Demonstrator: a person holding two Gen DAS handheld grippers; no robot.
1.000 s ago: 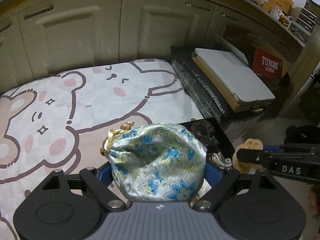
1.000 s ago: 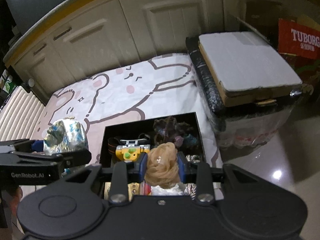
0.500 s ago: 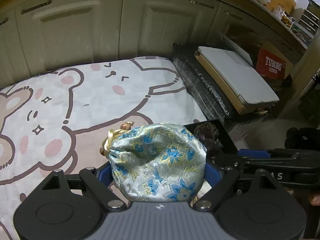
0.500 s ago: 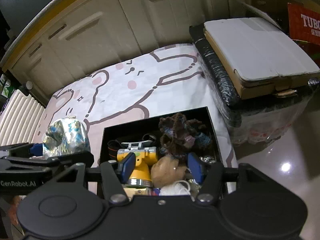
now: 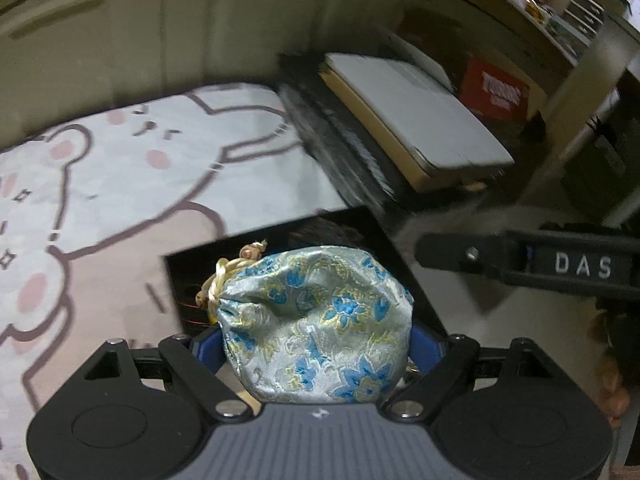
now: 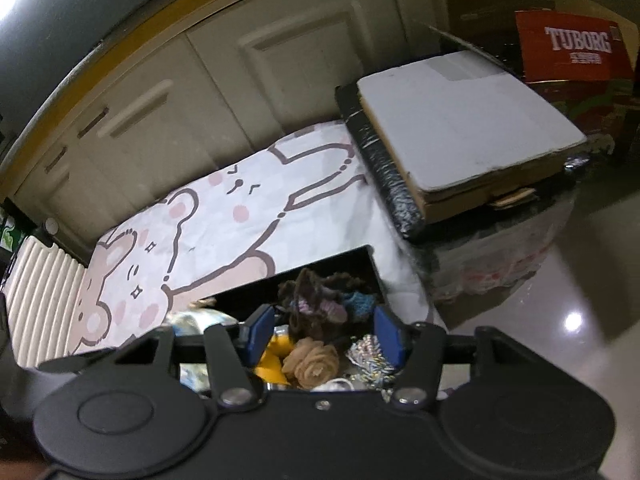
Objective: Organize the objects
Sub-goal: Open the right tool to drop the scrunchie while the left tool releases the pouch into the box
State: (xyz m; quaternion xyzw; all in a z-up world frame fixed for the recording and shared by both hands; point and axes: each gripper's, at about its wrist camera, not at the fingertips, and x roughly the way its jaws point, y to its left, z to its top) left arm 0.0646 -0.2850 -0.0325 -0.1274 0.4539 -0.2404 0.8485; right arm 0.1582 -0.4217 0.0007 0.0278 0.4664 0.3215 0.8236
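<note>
My left gripper (image 5: 316, 340) is shut on a silver-blue brocade drawstring pouch (image 5: 316, 320) with a gold cord, held above the black box (image 5: 404, 268). My right gripper (image 6: 322, 334) is open and empty, just above the same black box (image 6: 360, 258). Below its fingers lie a tan fabric rose (image 6: 312, 362), a brown crochet piece (image 6: 316, 300), a yellow toy (image 6: 272, 360) and silvery trinkets (image 6: 370, 356). The right gripper's arm, marked DAS (image 5: 540, 266), shows to the right in the left wrist view. A bit of the pouch (image 6: 196, 320) shows at the box's left.
The box sits on a bear-print mat (image 6: 224, 232) on the floor. Cream cabinets (image 6: 248, 68) stand behind. A black-wrapped crate with a flat white carton (image 6: 460, 120) lies to the right, and a red Tuborg box (image 6: 576, 52) behind it. Glossy floor (image 6: 560, 320) lies right.
My right gripper opened and let the tan rose drop into the box, then pulled back. My left gripper carried the pouch right, over the box.
</note>
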